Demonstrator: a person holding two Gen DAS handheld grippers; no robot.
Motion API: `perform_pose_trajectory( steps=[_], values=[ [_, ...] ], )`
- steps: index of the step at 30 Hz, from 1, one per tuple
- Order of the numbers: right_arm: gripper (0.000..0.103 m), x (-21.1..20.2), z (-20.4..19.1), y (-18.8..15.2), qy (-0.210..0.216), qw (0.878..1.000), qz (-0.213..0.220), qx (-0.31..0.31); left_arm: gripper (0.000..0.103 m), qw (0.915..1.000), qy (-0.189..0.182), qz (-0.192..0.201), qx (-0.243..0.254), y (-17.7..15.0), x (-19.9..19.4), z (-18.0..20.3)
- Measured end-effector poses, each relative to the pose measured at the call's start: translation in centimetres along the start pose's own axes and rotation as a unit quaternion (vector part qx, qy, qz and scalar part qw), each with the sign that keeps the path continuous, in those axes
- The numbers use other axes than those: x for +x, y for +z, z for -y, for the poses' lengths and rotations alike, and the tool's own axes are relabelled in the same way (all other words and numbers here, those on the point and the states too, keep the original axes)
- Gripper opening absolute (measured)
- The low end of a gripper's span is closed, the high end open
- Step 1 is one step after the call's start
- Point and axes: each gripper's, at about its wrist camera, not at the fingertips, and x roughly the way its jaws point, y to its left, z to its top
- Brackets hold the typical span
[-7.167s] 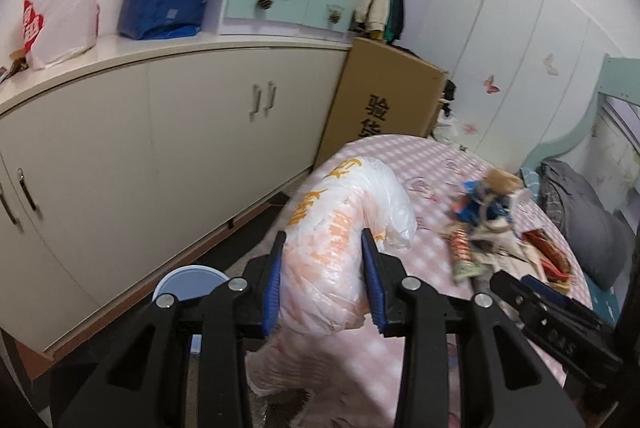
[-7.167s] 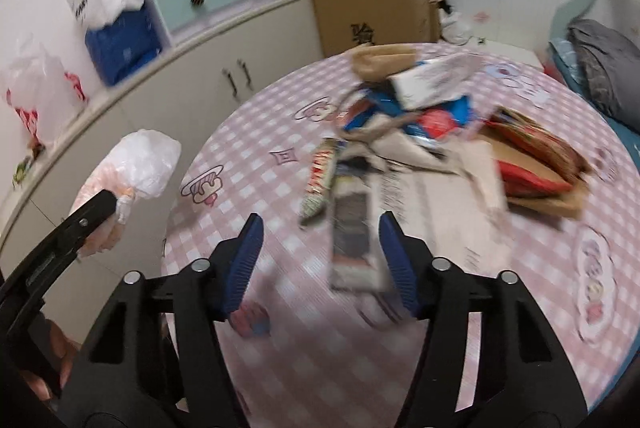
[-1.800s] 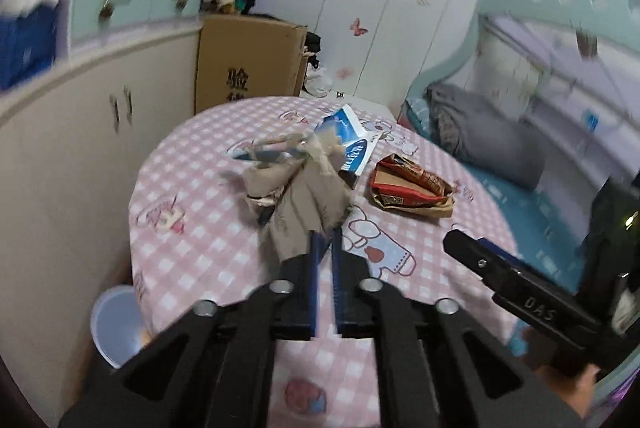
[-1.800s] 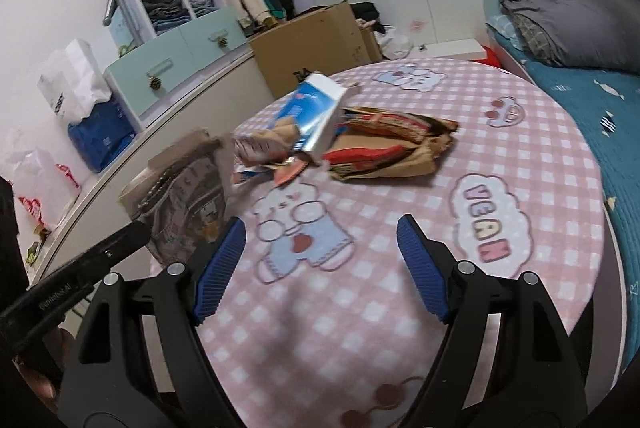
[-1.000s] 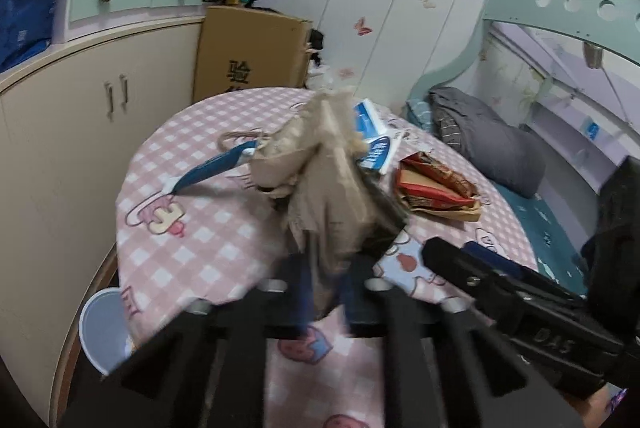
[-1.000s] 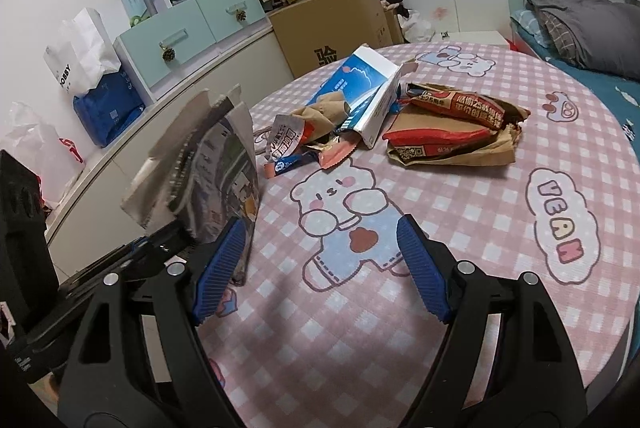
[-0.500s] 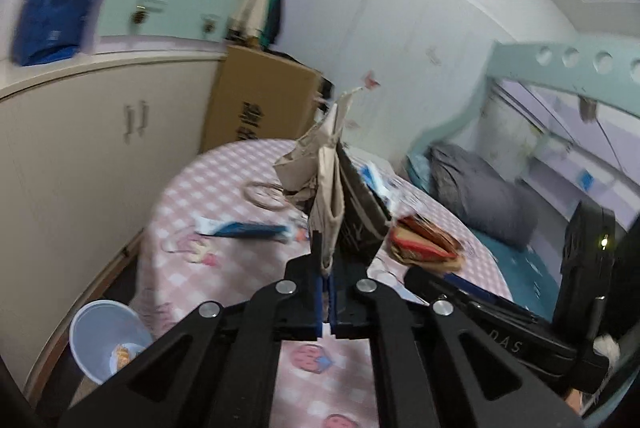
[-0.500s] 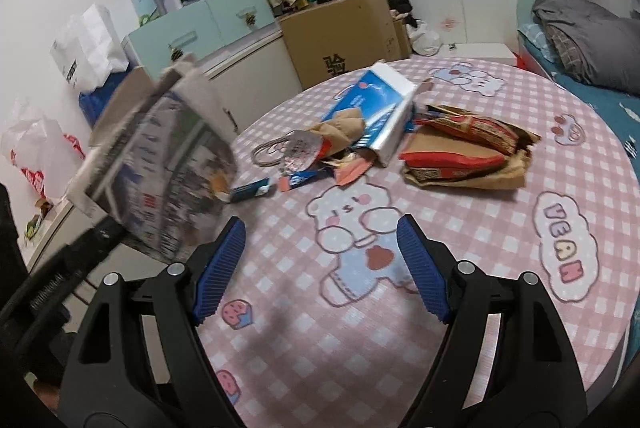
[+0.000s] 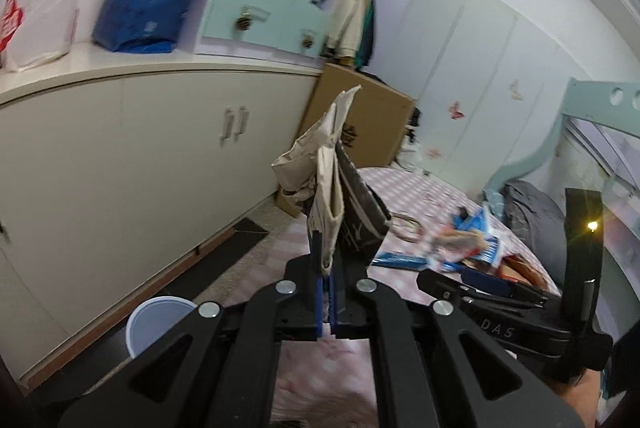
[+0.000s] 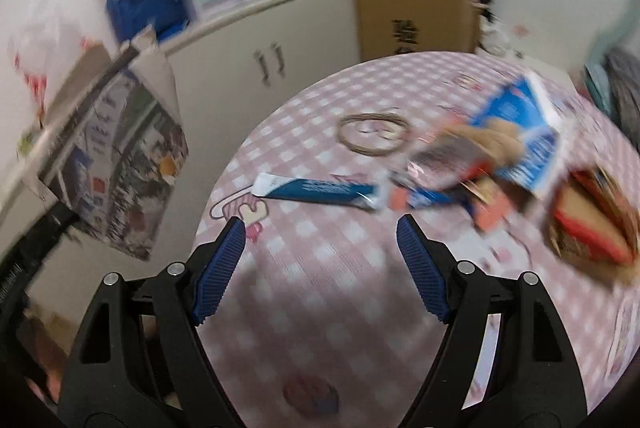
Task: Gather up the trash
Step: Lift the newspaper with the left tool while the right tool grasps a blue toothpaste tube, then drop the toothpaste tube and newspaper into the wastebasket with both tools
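— Left gripper (image 9: pixel 328 282): what do you record?

— I see its jaws pressed together on a crumpled paper bag (image 9: pixel 332 163), which stands up from the blue pads at the centre of the left view. In the right view the same bag (image 10: pixel 116 163) hangs at the left edge, off the table (image 10: pixel 320 268).

— And the right gripper (image 10: pixel 320 260)?

— I note it spread wide with nothing between its pads, low in the frame above the pink checked cloth.

— Where is the remaining trash?

— In the right view, a blue tube (image 10: pixel 316 189) lies at centre, just above the pads. A loop of string (image 10: pixel 374 133) lies above it. A blue box (image 10: pixel 520 135) and red wrappers (image 10: pixel 592 228) sit piled at the right; blur hides how they overlap.

— The bin?

— I see a pale bin (image 9: pixel 156 324) on the floor at lower left of the left view, beside the cabinet (image 9: pixel 120 167).
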Motion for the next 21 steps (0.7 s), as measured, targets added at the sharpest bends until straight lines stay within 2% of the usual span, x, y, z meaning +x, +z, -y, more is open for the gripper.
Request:
perform_pose_trajectory(
  steps=[3,8,11,13,14,17,18,19,21],
  values=[
    [0.077,2.3,-1.4,1.1,-0.024,0.998,-0.02,-0.062,0.002,0.9998,0.018,-0.003,-0.004,0.3,1.0,-1.8],
    [0.077,5.6,-1.5,2.3,-0.042,0.99,-0.058,-0.119,0.002,0.9996,0.017,-0.02,-0.01,0.4,2.8,-3.6],
    [0.076,6.5,-0.7,2.7,-0.017,0.991,-0.071,-0.109,0.002,0.9993,0.013,-0.033,-0.016,0.2,3.9,-4.0],
    [0.069,6.9,-0.1,2.8,0.005,0.993,-0.079,-0.087,0.002,0.9989,0.013,-0.04,-0.019,0.2,4.5,-4.3],
    [0.067,7.0,-0.2,2.8,0.002,0.993,-0.077,-0.089,0.002,0.9988,0.012,-0.042,-0.02,0.2,4.6,-4.5],
    [0.043,6.9,-1.0,2.9,0.009,0.992,-0.079,-0.098,0.002,0.9985,0.009,-0.049,-0.023,-0.1,4.7,-4.7],
    [0.027,6.8,-1.3,2.9,0.011,0.992,-0.078,-0.099,0.002,0.9984,0.008,-0.051,-0.025,-0.1,4.8,-4.9],
    [0.018,6.7,-1.6,2.9,0.01,0.992,-0.078,-0.101,0.002,0.9982,0.009,-0.052,-0.026,-0.1,4.7,-5.0],
    [0.015,6.7,-2.7,2.7,-0.002,0.991,-0.075,-0.112,0.002,0.998,0.01,-0.055,-0.029,-0.2,4.6,-5.1]
  ],
)
